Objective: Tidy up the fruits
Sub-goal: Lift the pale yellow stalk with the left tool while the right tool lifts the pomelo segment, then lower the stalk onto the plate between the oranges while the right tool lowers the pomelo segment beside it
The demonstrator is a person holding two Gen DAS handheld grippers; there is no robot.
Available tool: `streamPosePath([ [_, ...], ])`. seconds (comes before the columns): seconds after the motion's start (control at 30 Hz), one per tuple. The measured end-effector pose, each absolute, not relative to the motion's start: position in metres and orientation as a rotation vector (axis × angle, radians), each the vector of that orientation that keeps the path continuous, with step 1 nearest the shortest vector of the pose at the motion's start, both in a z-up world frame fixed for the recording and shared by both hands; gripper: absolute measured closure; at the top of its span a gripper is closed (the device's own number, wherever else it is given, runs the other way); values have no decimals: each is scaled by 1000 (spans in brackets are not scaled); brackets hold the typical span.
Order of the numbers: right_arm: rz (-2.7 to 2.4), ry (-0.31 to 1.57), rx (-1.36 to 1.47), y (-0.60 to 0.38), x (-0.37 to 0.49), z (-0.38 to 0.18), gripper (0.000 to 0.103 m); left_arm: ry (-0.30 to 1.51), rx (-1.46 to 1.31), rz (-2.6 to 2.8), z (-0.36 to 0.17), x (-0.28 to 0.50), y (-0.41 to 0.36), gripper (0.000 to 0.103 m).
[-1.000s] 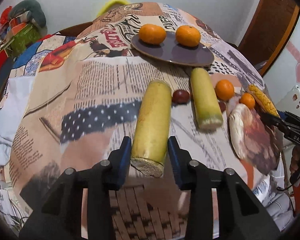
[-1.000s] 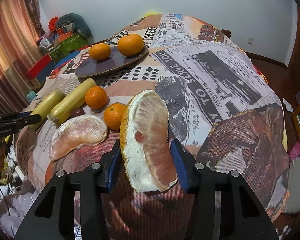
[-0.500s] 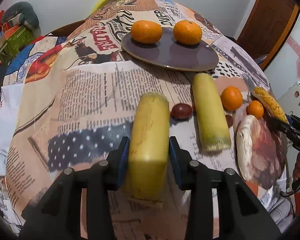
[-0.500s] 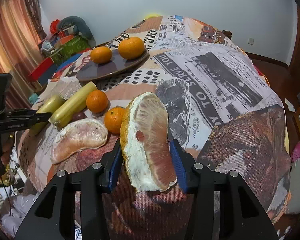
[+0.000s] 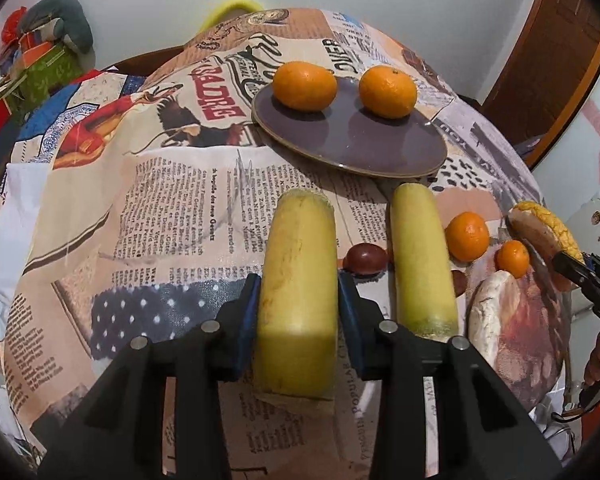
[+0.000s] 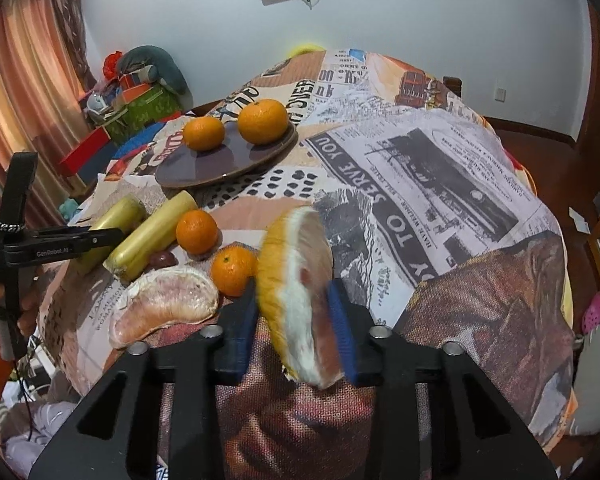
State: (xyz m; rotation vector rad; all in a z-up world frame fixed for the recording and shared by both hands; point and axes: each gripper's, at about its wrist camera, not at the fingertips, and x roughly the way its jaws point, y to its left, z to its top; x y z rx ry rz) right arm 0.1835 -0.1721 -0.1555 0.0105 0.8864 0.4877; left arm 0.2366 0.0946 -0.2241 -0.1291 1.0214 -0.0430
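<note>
My left gripper [image 5: 299, 312] is shut on a yellow-green sugarcane piece [image 5: 299, 280] that lies along its fingers on the table. A second sugarcane piece [image 5: 422, 260] lies just to its right, with a dark red date [image 5: 366, 258] between them. My right gripper [image 6: 294, 316] is shut on a pomelo wedge [image 6: 296, 288] and holds it tilted, peel to the left, above the table. A peeled pomelo wedge [image 6: 164, 306] lies to its left. Two mandarins [image 6: 198, 231] [image 6: 233, 270] rest on the cloth. The purple plate [image 5: 380, 148] holds two oranges [image 5: 304, 85] [image 5: 387, 90].
The table wears a newspaper-print cloth [image 6: 420, 184]. Boxes and a plush toy [image 6: 140, 84] are stacked at the far left. A wooden door [image 5: 556, 40] stands at the right of the left wrist view. The left gripper also shows in the right wrist view [image 6: 80, 240].
My left gripper slid forward along the sugarcane piece and closed on it. My right gripper lifted and twisted the pomelo wedge so its peel side now faces left.
</note>
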Motion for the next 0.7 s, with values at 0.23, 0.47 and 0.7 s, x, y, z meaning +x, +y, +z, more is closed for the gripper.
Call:
streamPosePath([
  [0.23, 477, 879, 18, -173, 185, -153, 77, 976, -123, -40, -207, 224, 93, 66],
  [0.47, 481, 848, 27, -173, 189, -139, 79, 918, -155, -44, -185, 217, 95, 66],
  [0.7, 497, 793, 12, -165, 192, -122, 80, 858, -147, -54, -160, 219, 91, 66],
])
